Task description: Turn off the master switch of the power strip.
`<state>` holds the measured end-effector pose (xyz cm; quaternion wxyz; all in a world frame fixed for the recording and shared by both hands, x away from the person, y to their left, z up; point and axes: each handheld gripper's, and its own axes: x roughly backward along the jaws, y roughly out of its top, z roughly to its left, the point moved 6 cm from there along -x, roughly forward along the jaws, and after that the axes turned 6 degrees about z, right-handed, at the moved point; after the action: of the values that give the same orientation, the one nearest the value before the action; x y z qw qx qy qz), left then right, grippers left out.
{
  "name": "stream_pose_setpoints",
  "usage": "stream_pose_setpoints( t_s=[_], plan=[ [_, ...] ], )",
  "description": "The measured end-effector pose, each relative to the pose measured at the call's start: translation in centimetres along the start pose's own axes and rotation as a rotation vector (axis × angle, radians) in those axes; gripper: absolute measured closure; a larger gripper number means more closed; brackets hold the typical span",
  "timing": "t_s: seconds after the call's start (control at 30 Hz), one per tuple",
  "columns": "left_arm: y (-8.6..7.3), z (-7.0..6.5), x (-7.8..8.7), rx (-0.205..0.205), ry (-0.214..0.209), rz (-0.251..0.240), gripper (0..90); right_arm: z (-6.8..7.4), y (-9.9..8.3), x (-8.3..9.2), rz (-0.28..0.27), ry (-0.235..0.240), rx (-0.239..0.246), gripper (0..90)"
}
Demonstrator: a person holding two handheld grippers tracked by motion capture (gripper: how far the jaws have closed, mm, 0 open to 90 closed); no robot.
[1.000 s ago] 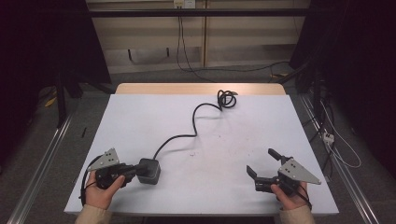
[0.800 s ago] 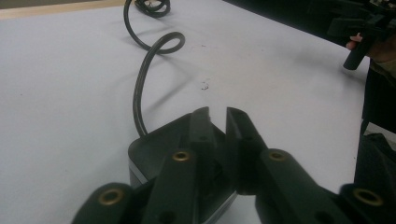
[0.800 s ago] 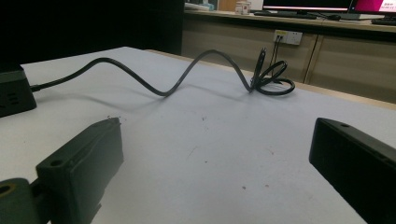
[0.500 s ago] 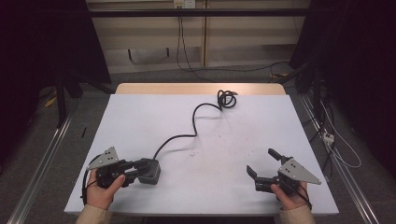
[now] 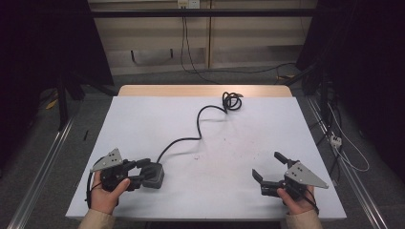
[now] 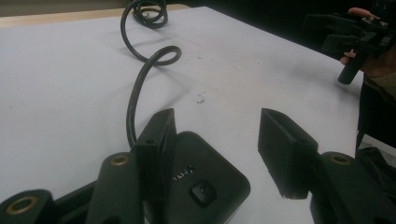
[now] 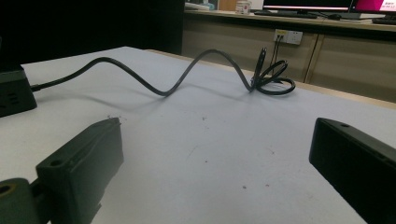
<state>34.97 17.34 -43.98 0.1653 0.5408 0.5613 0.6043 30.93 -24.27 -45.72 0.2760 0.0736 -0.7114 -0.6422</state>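
The black power adapter (image 5: 154, 174) is set down at the near left of the counter (image 5: 267, 129), its cable (image 5: 199, 125) trailing toward the far edge. The left gripper (image 5: 143, 171) has just been opening its jaws around it, one pad beside it and the other apart, so it appears released. The right gripper (image 5: 268, 167) is held with its jaws wide apart and empty, apparently kept ready.

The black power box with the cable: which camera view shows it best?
The left gripper view shows the black power box best: close, with its button and markings, lying on the table between the left gripper's open jaws. The high view shows it small. The right gripper view catches one corner.
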Motion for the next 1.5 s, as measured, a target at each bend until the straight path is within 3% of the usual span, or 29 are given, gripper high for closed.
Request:
stream_pose_setpoints(
  t_s=[0.53,0.97,1.5],
  plan=[
    [0.45,0.12,-0.33,0.018,0.021,-0.032,21.2,0.01,0.04,0.00,-0.002,-0.001,0.001,2.5],
    [0.58,0.37,-0.32,0.031,0.027,-0.060,15.6,0.01,0.07,-0.01,-0.003,-0.001,0.000,2.5],
    [0.08,0.91,0.34,0.028,0.066,-0.103,8.4,0.03,0.10,0.07,-0.005,0.000,0.004,2.5]
  ],
)
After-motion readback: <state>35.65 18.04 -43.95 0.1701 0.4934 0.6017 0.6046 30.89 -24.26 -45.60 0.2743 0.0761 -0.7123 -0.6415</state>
